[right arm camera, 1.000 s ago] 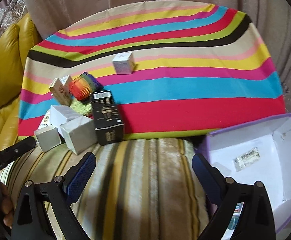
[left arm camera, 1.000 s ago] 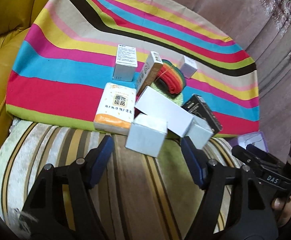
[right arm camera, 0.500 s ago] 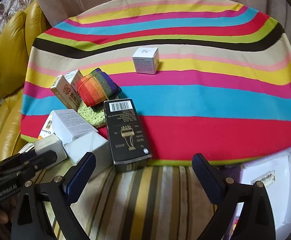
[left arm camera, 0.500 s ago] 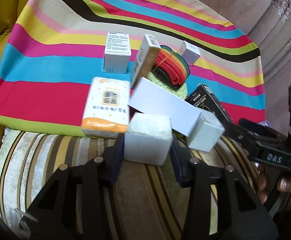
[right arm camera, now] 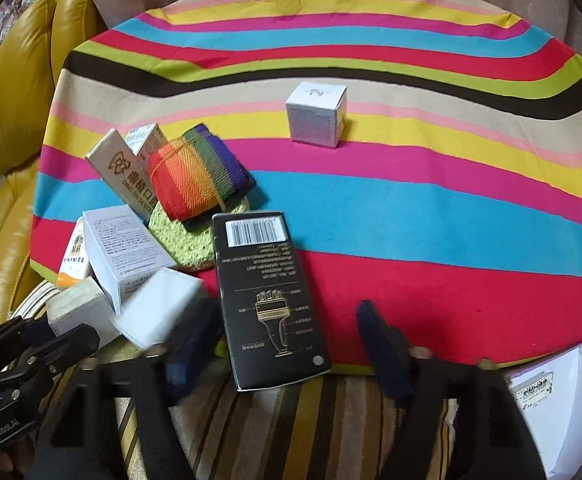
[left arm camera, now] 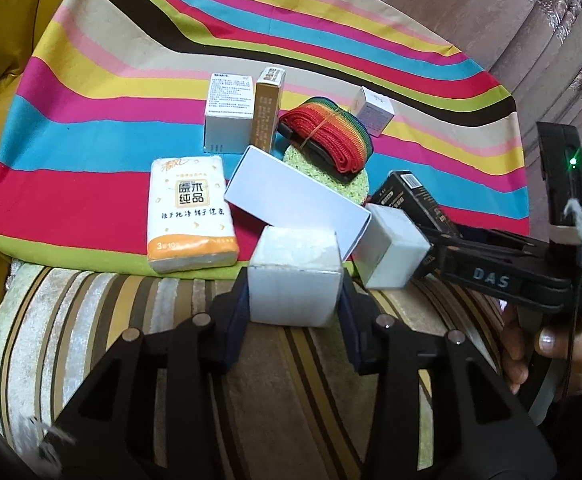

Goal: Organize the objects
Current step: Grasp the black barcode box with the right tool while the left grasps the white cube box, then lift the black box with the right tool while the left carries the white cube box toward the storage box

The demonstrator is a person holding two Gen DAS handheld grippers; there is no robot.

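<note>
Now the left gripper (left arm camera: 293, 306) is closed on a white cube (left arm camera: 294, 276), its blue pads (left arm camera: 237, 320) pressed to both sides, at the striped cloth's (left arm camera: 91, 128) near edge. Further right, the right gripper (right arm camera: 287, 344) is wide open, fingers straddling the black box's (right arm camera: 269, 300) near end, holding nothing.

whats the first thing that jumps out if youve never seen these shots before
The loud rainbow-striped cloth fills the background of both views, with a jumble of small boxes heaped at its near edge. In the left wrist view, the left gripper is clamped on a white cube box at the front of that heap. In the right wrist view, the open right gripper straddles a black box with a barcode, and a rolled rainbow strap sits just behind.
</note>
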